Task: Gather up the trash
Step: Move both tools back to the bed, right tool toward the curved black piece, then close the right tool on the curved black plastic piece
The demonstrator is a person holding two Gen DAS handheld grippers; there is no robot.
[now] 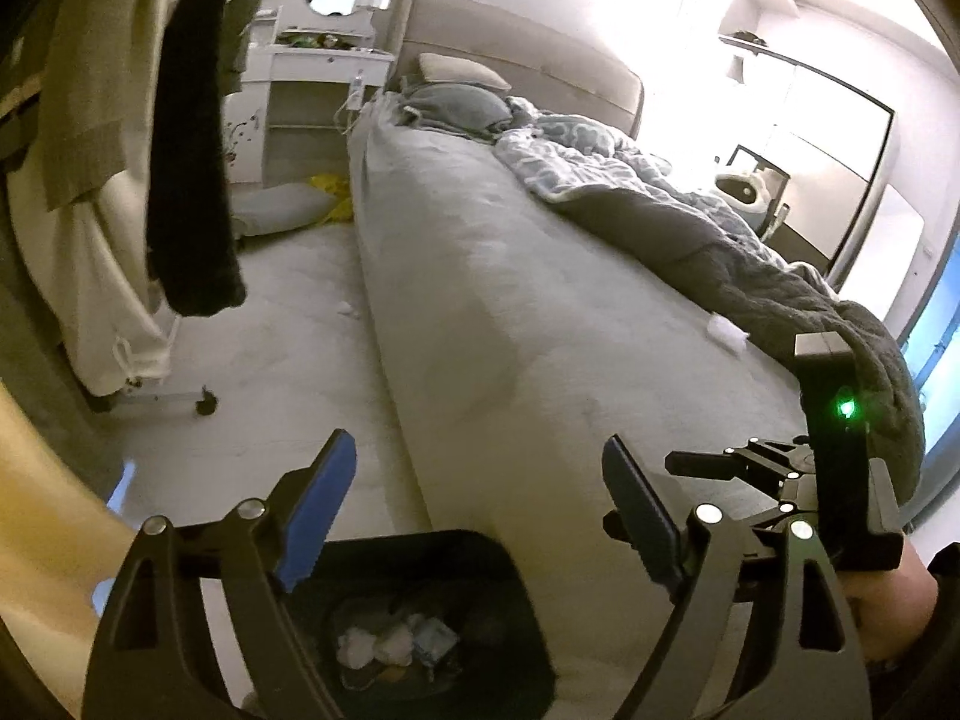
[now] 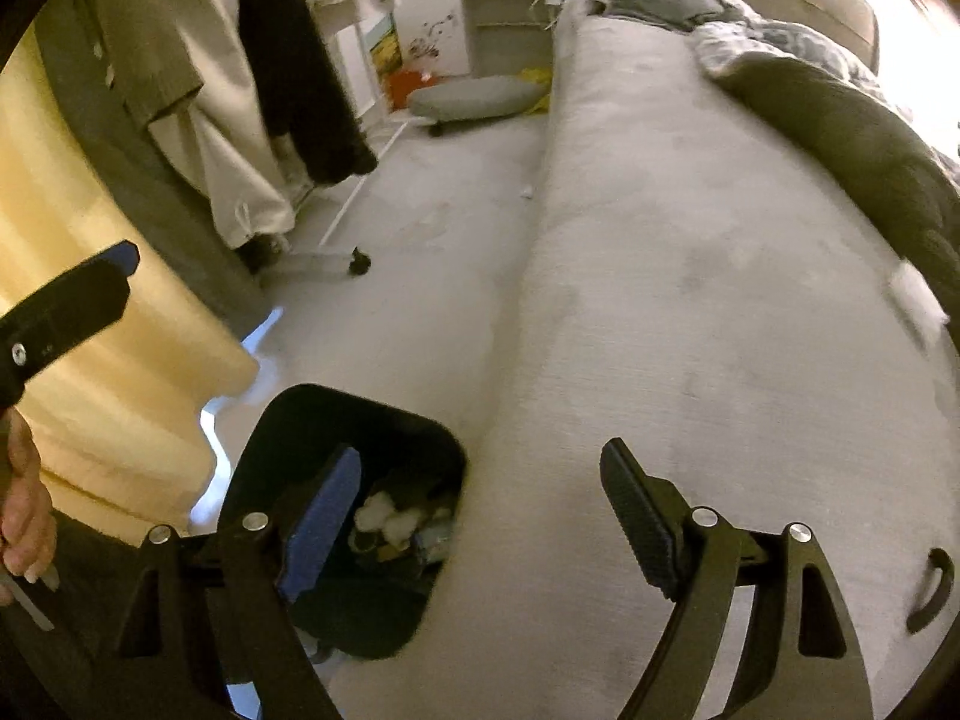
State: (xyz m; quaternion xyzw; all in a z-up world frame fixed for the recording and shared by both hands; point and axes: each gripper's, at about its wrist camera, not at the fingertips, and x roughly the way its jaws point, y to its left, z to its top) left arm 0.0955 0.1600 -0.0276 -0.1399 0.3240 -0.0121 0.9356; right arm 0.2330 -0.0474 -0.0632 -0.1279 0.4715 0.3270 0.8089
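A black trash bin (image 1: 510,588) stands on the floor against the bed's side, with white crumpled tissues (image 1: 375,648) inside; it also shows in the right wrist view (image 2: 288,420). A white crumpled tissue (image 1: 726,330) lies on the bed by the dark blanket, also at the right edge of the right wrist view (image 2: 915,294). A small white scrap (image 1: 347,309) lies on the floor beside the bed. My left gripper (image 1: 480,510) is open and empty above the bin. My right gripper (image 2: 480,516) is open and empty over the bin's edge and the bed.
The grey bed (image 1: 510,300) fills the middle, with a rumpled dark blanket (image 1: 750,264) and pillows. A wheeled clothes rack (image 1: 180,180) with hanging garments stands left. A floor cushion (image 1: 282,207), a white dresser (image 1: 312,90) and a yellow curtain (image 2: 108,360) are around.
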